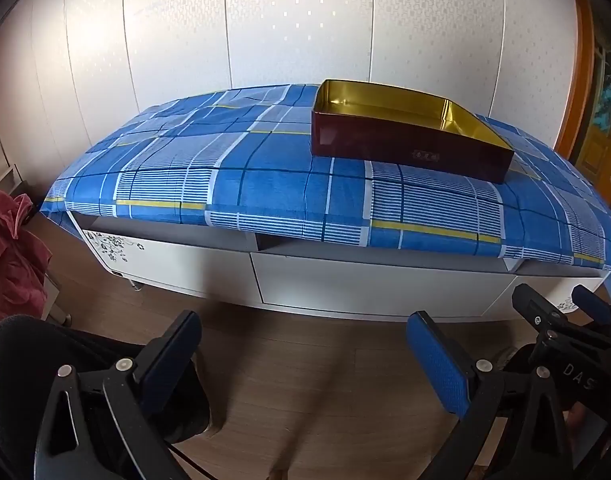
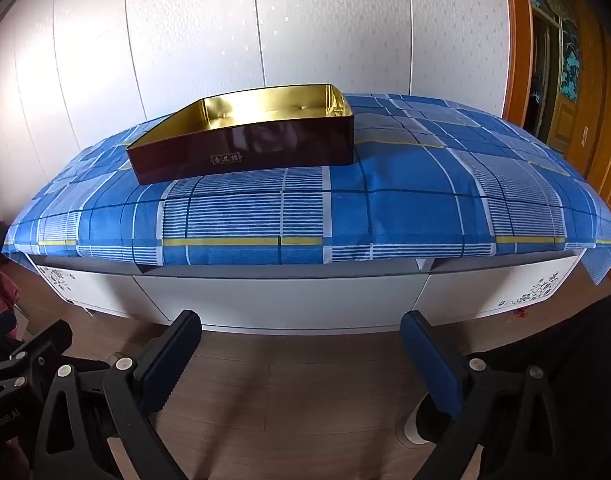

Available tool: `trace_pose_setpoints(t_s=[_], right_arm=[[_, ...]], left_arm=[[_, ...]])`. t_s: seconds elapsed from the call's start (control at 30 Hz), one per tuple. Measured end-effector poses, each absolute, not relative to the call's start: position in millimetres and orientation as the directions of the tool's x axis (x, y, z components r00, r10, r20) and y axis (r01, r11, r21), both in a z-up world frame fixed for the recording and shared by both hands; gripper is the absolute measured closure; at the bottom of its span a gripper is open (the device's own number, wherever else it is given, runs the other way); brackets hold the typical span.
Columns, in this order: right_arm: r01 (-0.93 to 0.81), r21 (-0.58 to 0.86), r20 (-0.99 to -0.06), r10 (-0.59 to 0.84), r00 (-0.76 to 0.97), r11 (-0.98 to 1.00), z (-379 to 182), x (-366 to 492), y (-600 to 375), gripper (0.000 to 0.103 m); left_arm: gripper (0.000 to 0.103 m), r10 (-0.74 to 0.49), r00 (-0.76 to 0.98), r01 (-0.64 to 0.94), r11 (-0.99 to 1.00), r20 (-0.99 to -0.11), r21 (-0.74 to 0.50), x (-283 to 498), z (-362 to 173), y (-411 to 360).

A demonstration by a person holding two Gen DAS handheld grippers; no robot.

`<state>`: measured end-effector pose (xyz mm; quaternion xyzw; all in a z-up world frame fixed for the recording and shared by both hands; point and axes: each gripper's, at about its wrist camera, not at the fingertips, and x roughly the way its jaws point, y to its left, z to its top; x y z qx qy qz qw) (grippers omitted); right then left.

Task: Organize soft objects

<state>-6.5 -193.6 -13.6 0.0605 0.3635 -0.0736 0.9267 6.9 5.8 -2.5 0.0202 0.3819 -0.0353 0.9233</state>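
The left tongs point(image 1: 305, 364) are wide apart and hold nothing. The right tongs point(image 2: 301, 360) are wide apart too, and empty. Both hang low over the wooden floor point(image 1: 305, 380), in front of a long white cabinet point(image 2: 281, 300). In the left view, the right tongs peek in at about 4 o'clock, so the two sit side by side.

The tabletop of the cabinet is covered by a blue checked cloth point(image 2: 385, 208). On the cloth sits a dark red tin box point(image 2: 245, 152) with a shiny gold inside. It looks empty. Its long side runs left to right, along the cabinet.

From the left tongs the box is up at about 1 o'clock. From the right tongs it is up at about 11 o'clock. So it lies between the two, and I cannot tell which is nearer.

The only soft thing I can see, apart from the cloth, is a pink bundle of fabric point(image 1: 9, 256) at 9 o'clock in the left view, down by the floor. The left tongs seem closer to it. I think it may need to go in the box, but that is a guess.
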Motion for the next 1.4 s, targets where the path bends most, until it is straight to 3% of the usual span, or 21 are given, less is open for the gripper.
trace_pose_setpoints(t_s=[1.4], right_arm=[[0.167,0.036,-0.695,-0.095,0.712,0.985,-19.7,-3.0,-191.9,0.001]], left_arm=[[0.0,-0.046,0.699,0.08,0.997,-0.714,0.014,9.5,-5.5,8.3]])
